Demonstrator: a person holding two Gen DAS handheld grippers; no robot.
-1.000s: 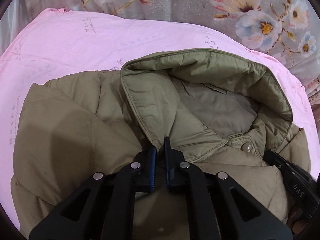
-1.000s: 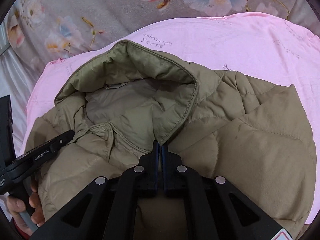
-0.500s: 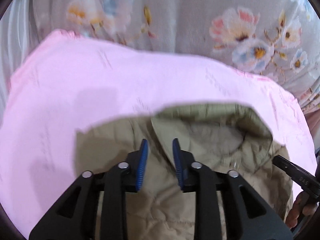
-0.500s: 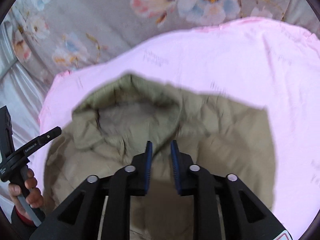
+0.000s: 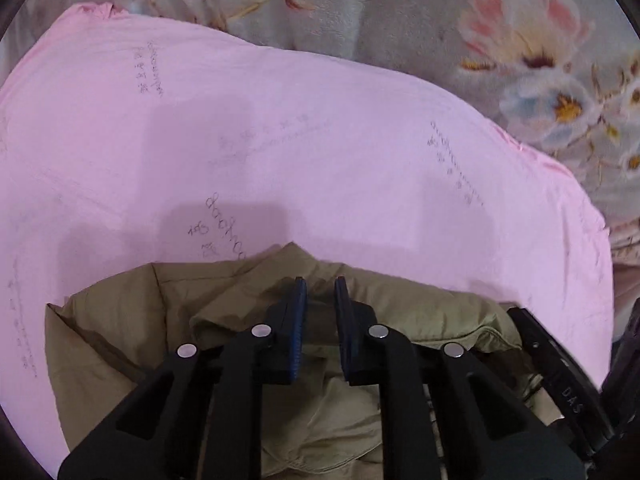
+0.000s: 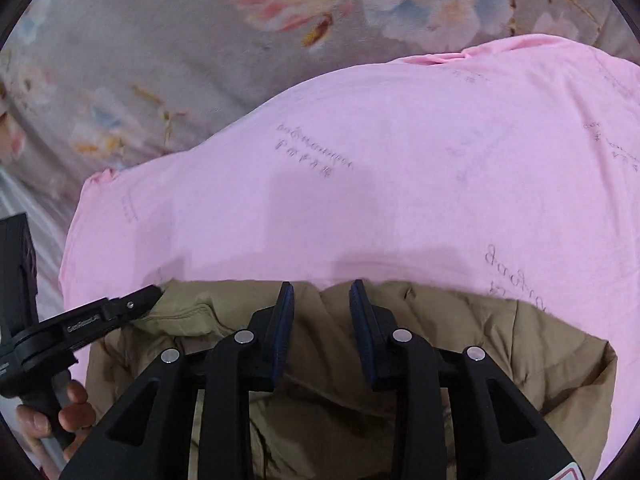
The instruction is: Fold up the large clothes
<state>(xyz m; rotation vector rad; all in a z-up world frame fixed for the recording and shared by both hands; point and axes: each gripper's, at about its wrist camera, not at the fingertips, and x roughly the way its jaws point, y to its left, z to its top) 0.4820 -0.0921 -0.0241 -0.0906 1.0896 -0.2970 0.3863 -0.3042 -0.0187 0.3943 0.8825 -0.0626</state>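
Note:
An olive-green quilted hooded jacket (image 5: 132, 320) lies crumpled on a pink sheet (image 5: 280, 140); it fills the bottom of the right wrist view (image 6: 520, 352) too. My left gripper (image 5: 320, 288) is open and empty, its blue-padded fingers just above the jacket's far edge. My right gripper (image 6: 322, 292) is open wider and empty, over the same edge. The right gripper's body shows at the left wrist view's right edge (image 5: 560, 376); the left gripper, with the hand holding it, shows at the right wrist view's left edge (image 6: 80, 324).
The pink sheet (image 6: 400, 180) with faint printed writing lies on a grey floral bedspread (image 5: 520, 48), which runs along the far side in both views (image 6: 160, 40). The sheet beyond the jacket is bare.
Both grippers have let go of the hood edge and opened. Both views have pulled back and up, so the jacket now sits low in frame with its hood folded down out of sight.

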